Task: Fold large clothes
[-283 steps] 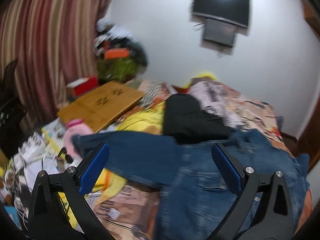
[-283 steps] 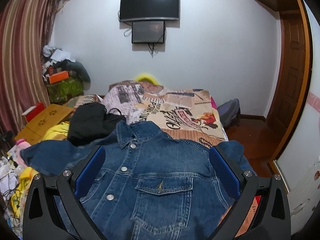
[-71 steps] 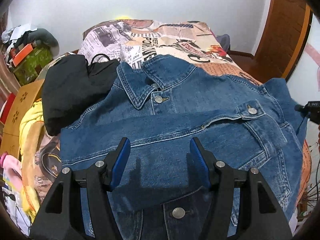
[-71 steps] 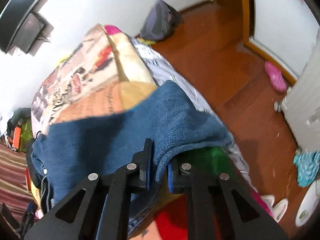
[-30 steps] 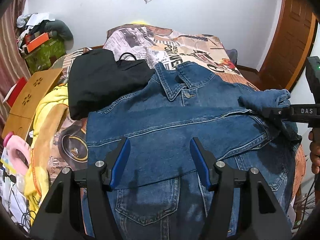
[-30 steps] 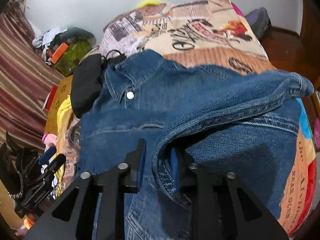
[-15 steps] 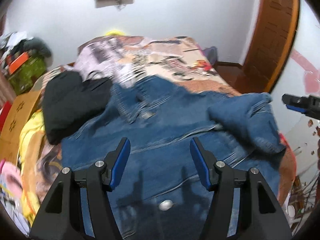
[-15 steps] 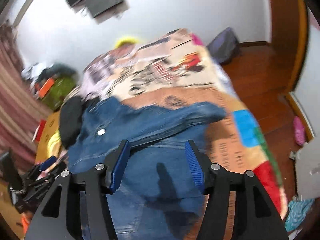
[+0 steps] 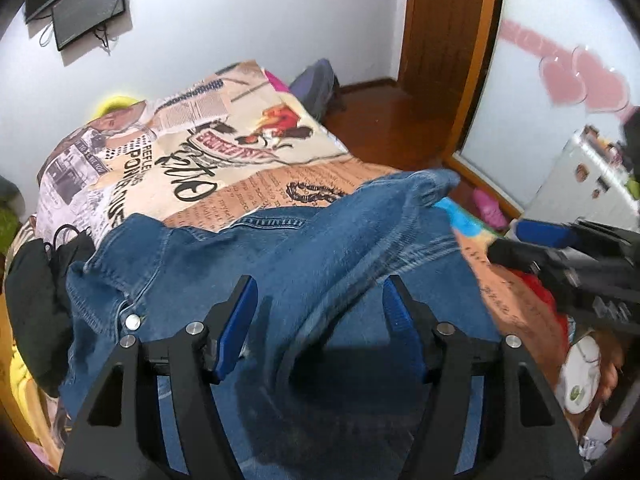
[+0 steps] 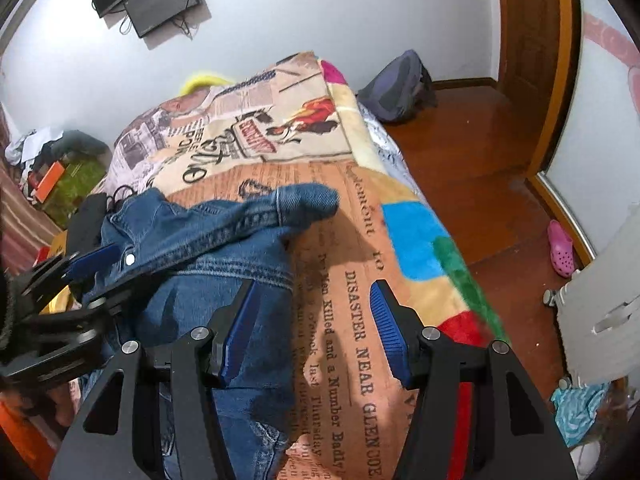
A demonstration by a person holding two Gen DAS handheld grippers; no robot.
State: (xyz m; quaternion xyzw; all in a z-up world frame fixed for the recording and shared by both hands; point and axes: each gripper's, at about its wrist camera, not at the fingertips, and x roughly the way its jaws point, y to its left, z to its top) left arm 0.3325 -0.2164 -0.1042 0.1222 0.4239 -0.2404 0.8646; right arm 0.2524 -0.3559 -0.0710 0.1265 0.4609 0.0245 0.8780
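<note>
A blue denim jacket (image 9: 280, 264) lies front up on the bed, its collar at the left. One sleeve (image 9: 404, 196) lies folded across its chest, the cuff pointing to the bed's right edge; the cuff also shows in the right wrist view (image 10: 308, 200). My left gripper (image 9: 320, 316) is open and empty, hovering just above the jacket's middle. My right gripper (image 10: 312, 320) is open and empty above the jacket's right edge and the blanket. Each gripper shows at the side of the other's view.
The bed carries a newspaper-print blanket (image 10: 360, 280). A black garment (image 9: 36, 288) lies left of the jacket. A grey backpack (image 10: 400, 88) sits on the wooden floor (image 10: 480, 160) beyond the bed. A pink clog (image 10: 562, 248) lies near the white door at right.
My right gripper has let go of the sleeve and opened; the sleeve now lies across the jacket. Both grippers have swung to face the bed's right side.
</note>
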